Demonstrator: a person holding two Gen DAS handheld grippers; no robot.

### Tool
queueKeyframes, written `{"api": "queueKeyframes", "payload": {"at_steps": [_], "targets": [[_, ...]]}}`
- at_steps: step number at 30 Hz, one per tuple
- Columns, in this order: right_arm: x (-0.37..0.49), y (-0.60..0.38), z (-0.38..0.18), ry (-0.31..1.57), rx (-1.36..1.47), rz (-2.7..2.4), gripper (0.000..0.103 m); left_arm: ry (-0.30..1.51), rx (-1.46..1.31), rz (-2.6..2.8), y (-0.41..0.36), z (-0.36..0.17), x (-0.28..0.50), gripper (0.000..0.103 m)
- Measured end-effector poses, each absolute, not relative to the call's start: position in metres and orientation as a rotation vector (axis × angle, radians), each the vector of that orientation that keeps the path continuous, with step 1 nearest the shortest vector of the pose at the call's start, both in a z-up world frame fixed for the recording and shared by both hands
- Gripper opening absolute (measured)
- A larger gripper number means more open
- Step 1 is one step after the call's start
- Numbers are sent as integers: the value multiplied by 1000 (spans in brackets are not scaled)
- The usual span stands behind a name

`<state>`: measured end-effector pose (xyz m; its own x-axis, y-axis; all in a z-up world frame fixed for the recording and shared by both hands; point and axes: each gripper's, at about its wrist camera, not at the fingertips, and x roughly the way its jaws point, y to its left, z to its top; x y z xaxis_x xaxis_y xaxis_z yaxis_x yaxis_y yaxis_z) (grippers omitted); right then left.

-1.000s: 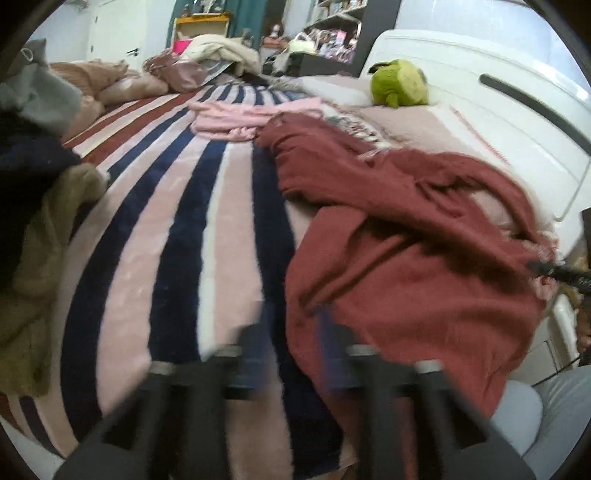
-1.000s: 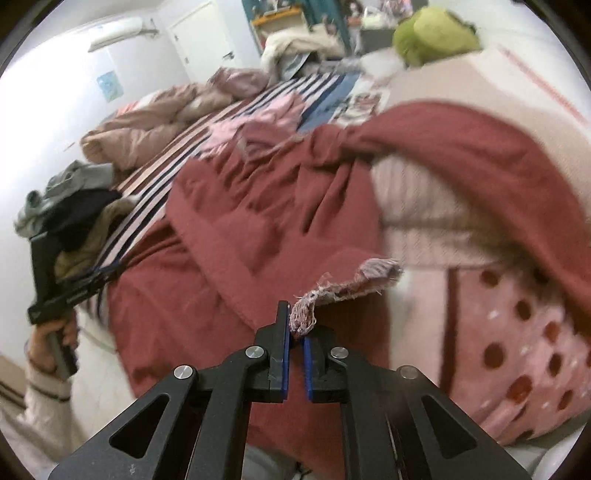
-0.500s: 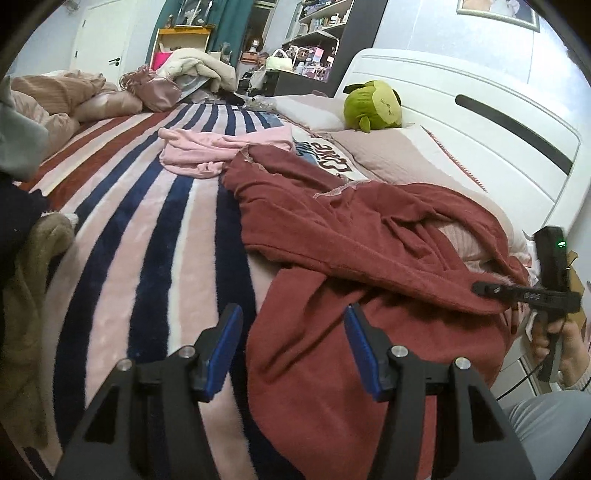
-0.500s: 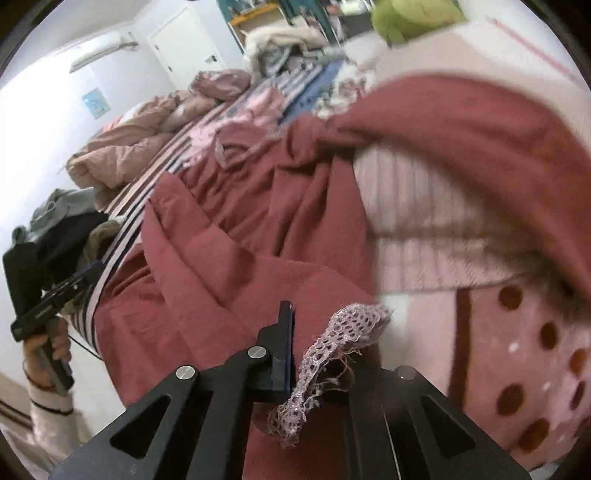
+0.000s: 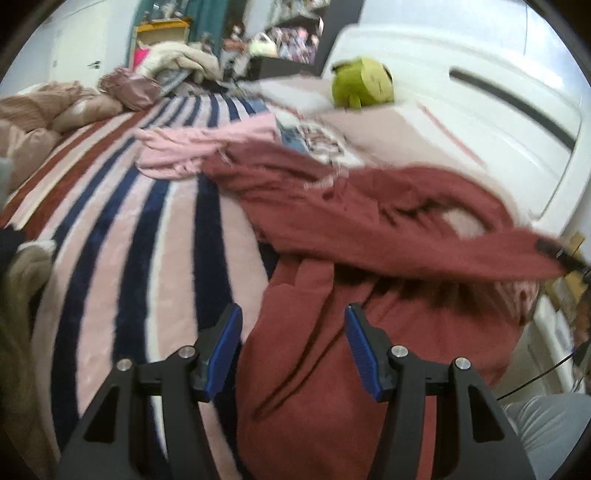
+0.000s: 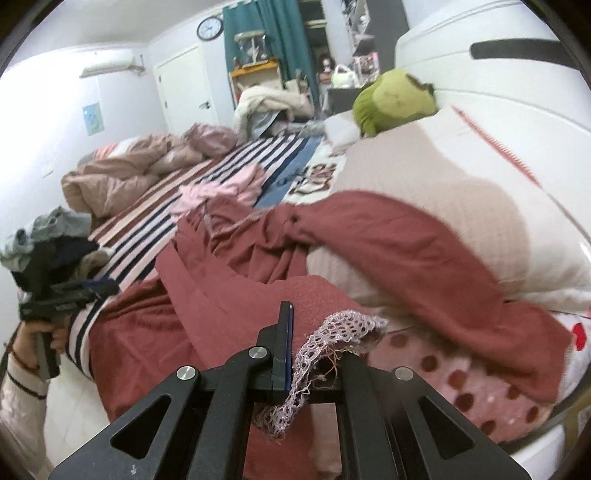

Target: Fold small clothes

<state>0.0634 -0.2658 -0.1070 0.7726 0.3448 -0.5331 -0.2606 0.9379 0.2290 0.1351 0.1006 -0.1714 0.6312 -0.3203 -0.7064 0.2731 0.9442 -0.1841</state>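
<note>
One red garment (image 5: pixel 369 221), one pink garment (image 5: pixel 192 151)

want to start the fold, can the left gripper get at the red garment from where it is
Probably yes: the left gripper is open, hovering right over the near part of the red garment, with nothing between them.

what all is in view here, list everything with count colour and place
red garment: 1, dark red, spread over the bed's right side, lace trim in the right gripper
pink garment: 1, light pink, beyond the red one
striped blanket: 1, pink, navy, maroon, covering the bed
plush toy: 1, green, by the headboard
clothes pile: 1, grey, dark, tan, bed's left edge
duvet: 1, tan-pink, far end
clock: 1, on the wall
left gripper: 1, black, blue pads, open
right gripper: 1, black, shut on trim
</note>
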Motion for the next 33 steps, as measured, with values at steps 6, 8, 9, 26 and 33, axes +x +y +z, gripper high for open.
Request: {"api": "queueKeyframes", "payload": {"at_steps": [6, 8, 9, 26, 33], "targets": [[56, -285, -86, 535, 179, 308, 0, 896, 3, -299, 75, -200, 183, 53], [54, -287, -82, 520, 186, 317, 0, 914, 34, -270, 66, -207, 203, 53], [54, -286, -80, 517, 185, 324, 0, 913, 42, -257, 64, -207, 208, 55], [65, -290, -147, 646, 274, 378, 0, 808, -42, 77, 126, -192, 238, 47], [56, -267, -205, 857, 261, 488, 1, 858, -61, -8, 132, -193, 222, 60]]}}
